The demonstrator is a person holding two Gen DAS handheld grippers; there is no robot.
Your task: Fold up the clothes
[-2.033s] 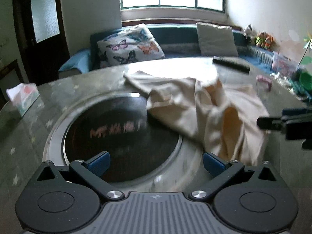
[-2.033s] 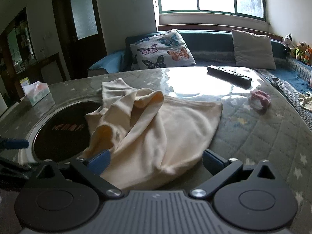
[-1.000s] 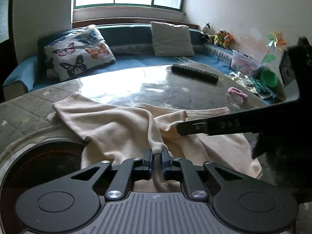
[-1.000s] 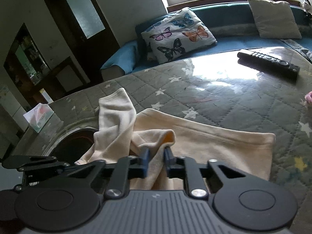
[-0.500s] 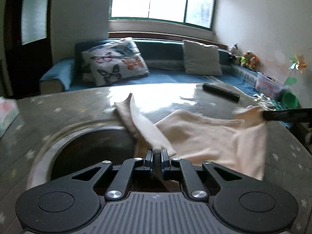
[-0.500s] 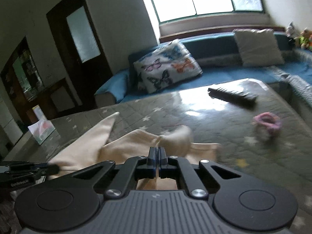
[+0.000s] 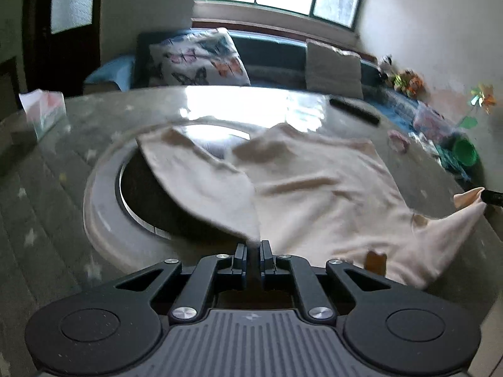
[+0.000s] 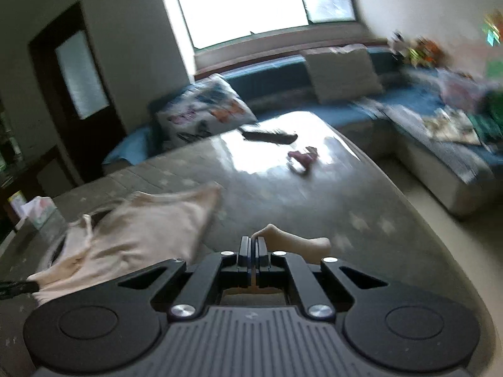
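Observation:
A cream-coloured garment (image 7: 314, 188) lies stretched across the quilted table, partly over a round dark inset. My left gripper (image 7: 253, 246) is shut on one edge of it, with the cloth fanning out ahead. In the right wrist view my right gripper (image 8: 253, 245) is shut on another corner of the garment (image 8: 141, 226), a small flap poking out past the fingertips. The rest of the cloth trails off to the left. The right gripper's tip (image 7: 493, 197) shows at the far right of the left wrist view, pinching the cloth.
A round metal-rimmed inset (image 7: 103, 194) sits in the table (image 8: 314, 207). A tissue box (image 7: 44, 110) stands at the left edge. A black remote (image 8: 267, 135) and a pink hair tie (image 8: 301, 157) lie toward the far side. A sofa with cushions (image 7: 198, 59) runs behind.
Both grippers closed on the garment and then drew apart, spreading the bunched cloth out wide over the table. The right gripper swung toward the table's right edge.

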